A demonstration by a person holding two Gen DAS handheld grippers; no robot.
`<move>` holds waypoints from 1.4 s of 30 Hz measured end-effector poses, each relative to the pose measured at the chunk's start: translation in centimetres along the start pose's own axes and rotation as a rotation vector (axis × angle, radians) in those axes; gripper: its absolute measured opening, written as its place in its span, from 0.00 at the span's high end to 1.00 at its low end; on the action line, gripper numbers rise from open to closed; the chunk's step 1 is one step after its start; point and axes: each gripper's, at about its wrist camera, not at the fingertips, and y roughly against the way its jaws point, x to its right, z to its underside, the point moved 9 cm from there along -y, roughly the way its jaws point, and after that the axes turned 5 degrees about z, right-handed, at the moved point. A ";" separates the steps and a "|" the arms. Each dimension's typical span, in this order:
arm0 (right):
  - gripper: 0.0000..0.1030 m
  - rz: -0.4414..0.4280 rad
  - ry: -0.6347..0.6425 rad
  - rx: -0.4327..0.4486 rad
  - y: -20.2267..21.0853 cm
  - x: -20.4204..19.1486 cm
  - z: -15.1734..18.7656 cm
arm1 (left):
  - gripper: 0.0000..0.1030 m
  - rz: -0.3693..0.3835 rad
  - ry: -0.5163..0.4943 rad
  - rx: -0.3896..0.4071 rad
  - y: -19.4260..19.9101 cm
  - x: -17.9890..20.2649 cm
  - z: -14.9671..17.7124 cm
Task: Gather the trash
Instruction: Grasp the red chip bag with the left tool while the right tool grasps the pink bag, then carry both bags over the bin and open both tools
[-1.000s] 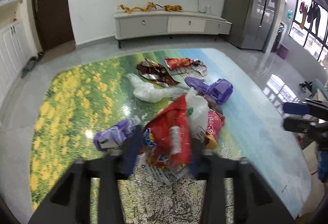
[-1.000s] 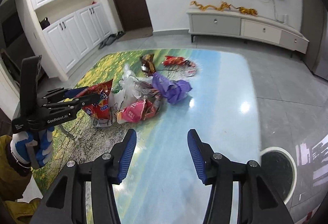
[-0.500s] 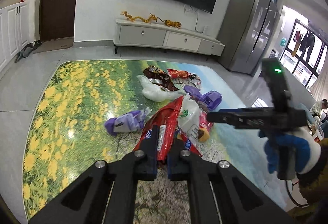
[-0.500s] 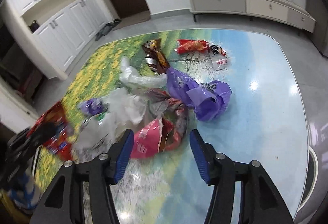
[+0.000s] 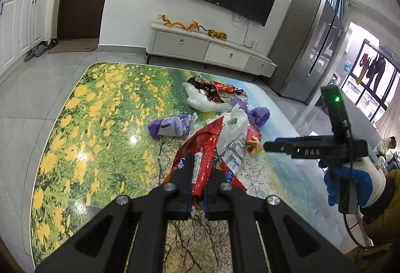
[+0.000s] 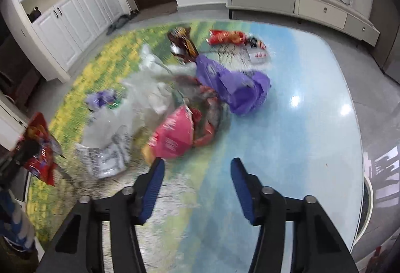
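One glossy table with a printed meadow-and-sky top [image 5: 105, 123] carries all the litter. Ahead of the right gripper [image 6: 197, 173], whose blue-padded jaws stand wide apart with nothing between them, lies the main heap; that view is motion-blurred.

Count, large to small:
- Clear or white plastic bags: two. One printed bag [image 5: 233, 138] sits just right of the left gripper's tips; one crumpled bag [image 5: 202, 101] lies farther ahead.
- Purple plastic bags: two. The large one [image 6: 237, 90] is ahead of the right gripper; the small one [image 5: 170, 125] is ahead-left of the left gripper.
- Red foil snack wrapper [image 5: 202, 160]: one, pinched between the nearly closed jaws of the left gripper [image 5: 198, 186].
- Pink snack packet [image 6: 175, 135]: one, just ahead of the right gripper's left finger.
- Brown foil wrapper [image 6: 182, 44]: one, far side.
- Red snack packet [image 6: 226, 37]: one, far side, beside the brown one.
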 end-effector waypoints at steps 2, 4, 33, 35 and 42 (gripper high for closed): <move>0.56 -0.011 0.002 0.019 0.5 -0.6 -0.6 | 0.95 0.002 0.005 0.004 0.3 -0.2 0.2; 0.56 -0.030 -0.004 0.026 0.5 -1.4 -1.5 | 0.95 0.005 0.009 0.007 0.5 -0.4 0.3; 0.67 -0.132 -0.059 0.231 12.1 3.7 4.1 | 0.95 0.135 -0.127 -0.073 0.3 11.1 -0.3; 0.67 -0.106 -0.094 0.268 13.8 6.4 4.9 | 0.95 0.166 -0.167 -0.099 -1.2 13.8 -1.0; 0.67 0.047 -0.310 0.332 17.3 19.8 8.8 | 0.95 0.266 -0.308 -0.247 -10.4 26.3 -2.4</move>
